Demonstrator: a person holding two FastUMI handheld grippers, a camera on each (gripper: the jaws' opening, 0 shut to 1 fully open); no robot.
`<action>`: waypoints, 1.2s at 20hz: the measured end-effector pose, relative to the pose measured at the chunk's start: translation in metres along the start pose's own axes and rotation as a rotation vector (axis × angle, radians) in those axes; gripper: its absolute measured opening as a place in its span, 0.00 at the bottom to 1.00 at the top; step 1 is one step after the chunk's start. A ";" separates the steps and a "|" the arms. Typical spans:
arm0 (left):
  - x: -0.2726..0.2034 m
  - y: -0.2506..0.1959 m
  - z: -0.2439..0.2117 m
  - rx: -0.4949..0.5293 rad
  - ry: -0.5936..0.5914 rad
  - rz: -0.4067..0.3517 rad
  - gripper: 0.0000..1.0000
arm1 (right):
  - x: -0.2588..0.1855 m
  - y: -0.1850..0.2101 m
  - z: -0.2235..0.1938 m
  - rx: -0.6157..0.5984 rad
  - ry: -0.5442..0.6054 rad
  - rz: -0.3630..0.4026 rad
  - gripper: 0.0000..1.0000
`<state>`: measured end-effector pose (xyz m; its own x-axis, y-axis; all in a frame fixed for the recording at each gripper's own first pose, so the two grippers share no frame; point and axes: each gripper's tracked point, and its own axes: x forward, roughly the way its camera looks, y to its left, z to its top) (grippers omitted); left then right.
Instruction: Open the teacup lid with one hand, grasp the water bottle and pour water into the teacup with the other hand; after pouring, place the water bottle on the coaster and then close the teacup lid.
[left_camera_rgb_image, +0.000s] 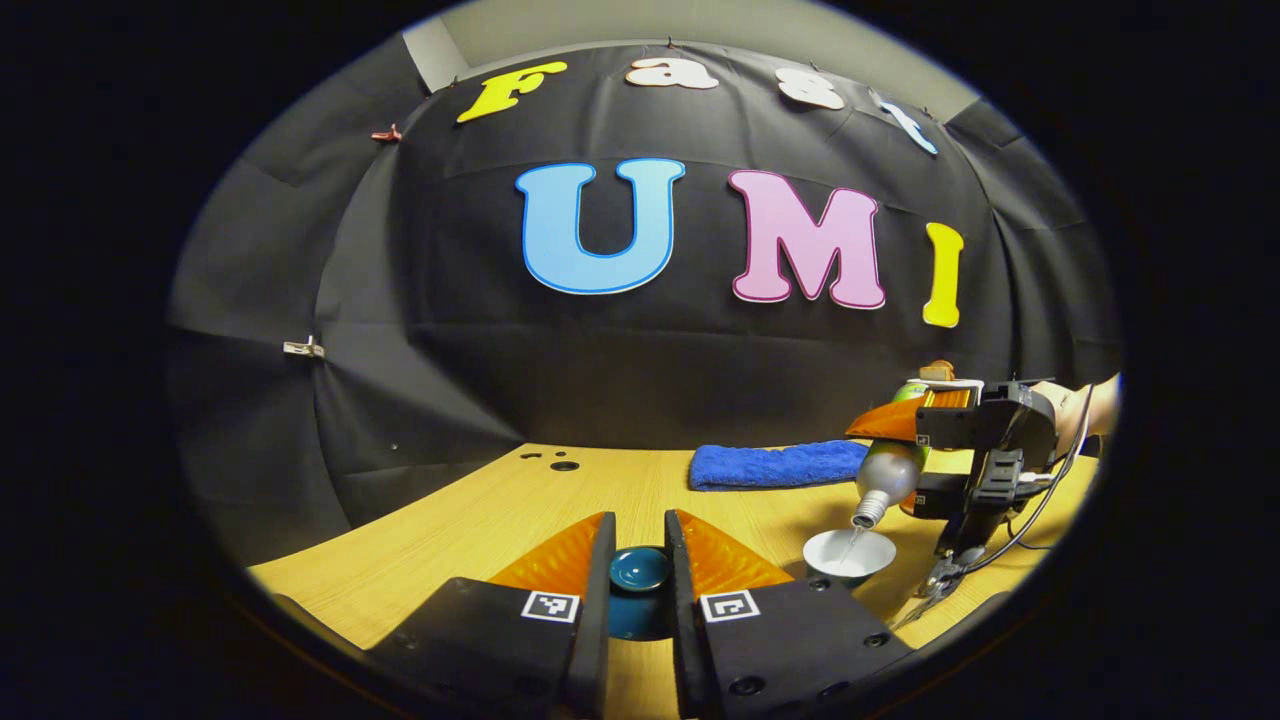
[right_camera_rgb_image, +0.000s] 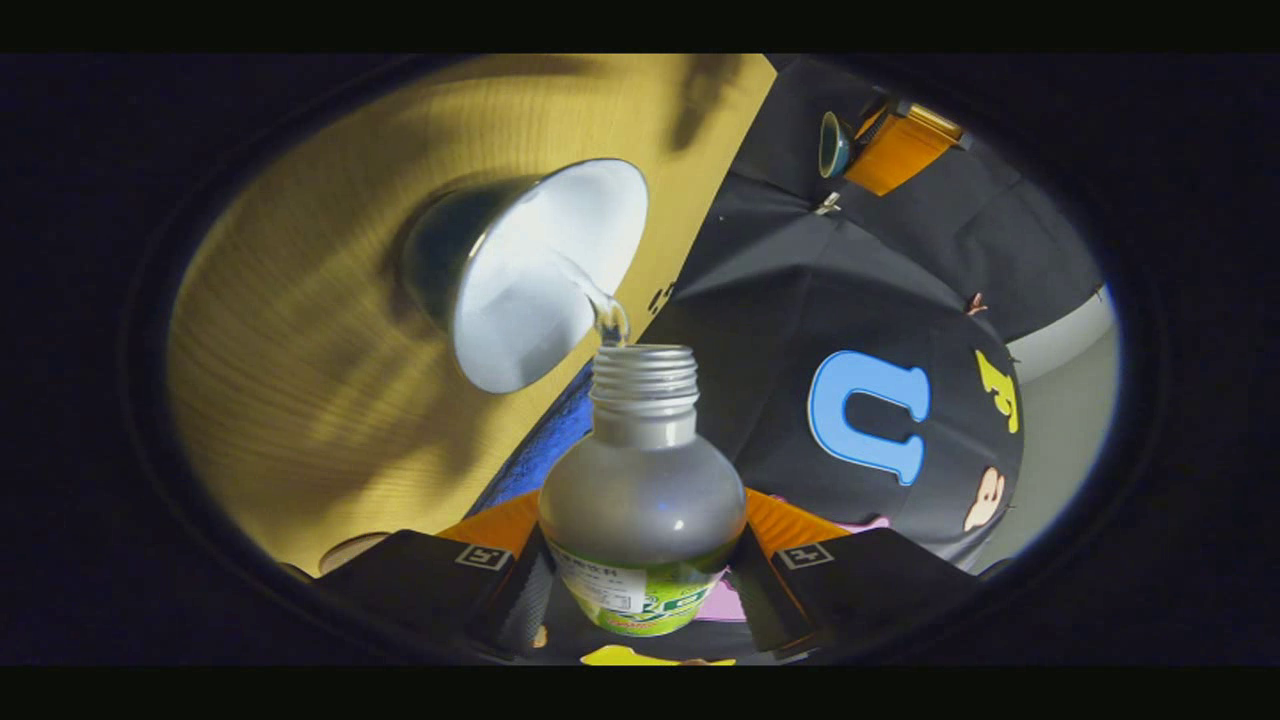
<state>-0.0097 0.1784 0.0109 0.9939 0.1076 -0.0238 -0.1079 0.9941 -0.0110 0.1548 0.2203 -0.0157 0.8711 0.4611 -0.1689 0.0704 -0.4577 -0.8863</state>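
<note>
Gripper work at mid-pour: the left gripper (left_camera_rgb_image: 640, 560) pinches the knob of the teacup lid (left_camera_rgb_image: 640, 572) between both fingers, holding it just above the table (left_camera_rgb_image: 480, 520). Its glazed surface looks hard, slick and breakable, so the small knob seems the surest hold. Beyond it to the right, the teacup (left_camera_rgb_image: 850, 555) stands open on the table. Over it, the right gripper (right_camera_rgb_image: 640, 560) clamps the water bottle (right_camera_rgb_image: 640, 490) around its round body. The bottle tilts neck-down, its long axis slanting toward the cup, mouth just above the rim as a thin stream falls in. Likely light, smooth plastic, it could slip. A blue towel (left_camera_rgb_image: 775, 465) lies farther back.
</note>
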 end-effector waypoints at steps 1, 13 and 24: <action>0.000 -0.001 0.002 0.004 -0.002 -0.002 0.30 | 0.000 -0.003 -0.001 -0.007 0.000 -0.008 0.81; -0.003 -0.005 0.006 0.003 -0.011 -0.022 0.30 | -0.006 -0.024 -0.008 -0.083 0.004 -0.053 0.77; -0.010 0.001 0.012 0.008 -0.029 -0.019 0.30 | -0.009 -0.046 -0.011 -0.138 0.003 -0.091 0.77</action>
<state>-0.0193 0.1784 0.0230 0.9960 0.0887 0.0051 -0.0887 0.9961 -0.0033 0.1494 0.2288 0.0314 0.8595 0.5032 -0.0890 0.2150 -0.5141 -0.8303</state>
